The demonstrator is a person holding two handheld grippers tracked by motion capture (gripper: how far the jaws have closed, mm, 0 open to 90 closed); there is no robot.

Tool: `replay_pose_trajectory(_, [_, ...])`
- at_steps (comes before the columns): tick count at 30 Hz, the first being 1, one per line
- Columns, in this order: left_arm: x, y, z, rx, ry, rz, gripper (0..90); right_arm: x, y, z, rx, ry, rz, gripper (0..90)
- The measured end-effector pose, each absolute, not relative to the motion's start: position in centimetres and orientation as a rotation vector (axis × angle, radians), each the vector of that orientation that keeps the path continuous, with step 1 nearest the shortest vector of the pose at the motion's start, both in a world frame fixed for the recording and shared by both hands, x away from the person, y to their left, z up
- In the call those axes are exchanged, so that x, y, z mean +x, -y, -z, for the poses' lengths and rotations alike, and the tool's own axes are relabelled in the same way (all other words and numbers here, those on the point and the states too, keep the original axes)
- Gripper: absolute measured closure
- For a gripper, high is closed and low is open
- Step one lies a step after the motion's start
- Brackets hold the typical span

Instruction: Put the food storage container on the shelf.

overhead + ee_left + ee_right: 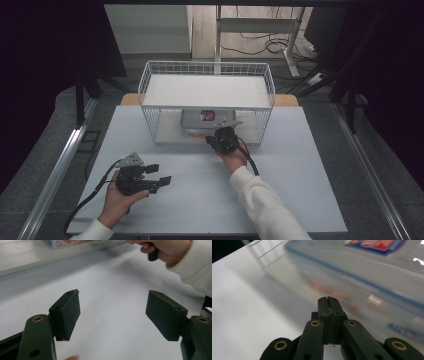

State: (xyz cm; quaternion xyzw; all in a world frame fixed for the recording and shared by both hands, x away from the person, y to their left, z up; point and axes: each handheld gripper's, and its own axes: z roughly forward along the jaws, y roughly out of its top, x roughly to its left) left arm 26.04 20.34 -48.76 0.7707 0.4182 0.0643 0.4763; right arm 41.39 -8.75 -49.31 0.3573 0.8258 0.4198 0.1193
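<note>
From the high view I see my left gripper (161, 174) low over the white table (300, 165), near its front-left part, held in the left hand (117, 197) with its jaws spread wide and nothing between them — the left gripper view confirms it, only bare tabletop showing in the gap. My right gripper (216, 139) is up at the open front of the white wire rack (207, 100), at the edge of its lower shelf, with the right hand (234, 160) just behind it. In the right gripper view its jaws are pressed fully together, empty, tips right in front of a clear plastic box (372, 277) with a blue-edged lid and a red-and-blue label — blurred, so I cannot tell whether they touch it. That box (202, 122) sits on the lower shelf, under the rack's upper tray.
</note>
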Motion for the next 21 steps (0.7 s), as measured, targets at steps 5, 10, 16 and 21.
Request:
replay_pose_trajectory(5, [25.9,-20.3,48.7,1.891,-1.022,-0.163,27.6,37.3,11.5,47.2,0.951,-2.463,-1.227,88.9])
replay_pose_trajectory(10, [25.7,-20.3,48.6,1.884,-1.024,-0.163,27.6,32.4,16.4,46.3,0.893,-2.446,-1.25,88.9])
replay_pose_trajectory(16, [25.8,-20.2,48.7,1.887,-1.038,-0.166,27.7,28.2,22.2,46.8,0.952,-2.428,-1.225,88.9])
replay_pose_trajectory(21, [25.9,-20.0,48.9,1.897,-1.046,-0.171,27.7,26.9,25.0,47.0,1.009,-2.403,-1.232,84.7])
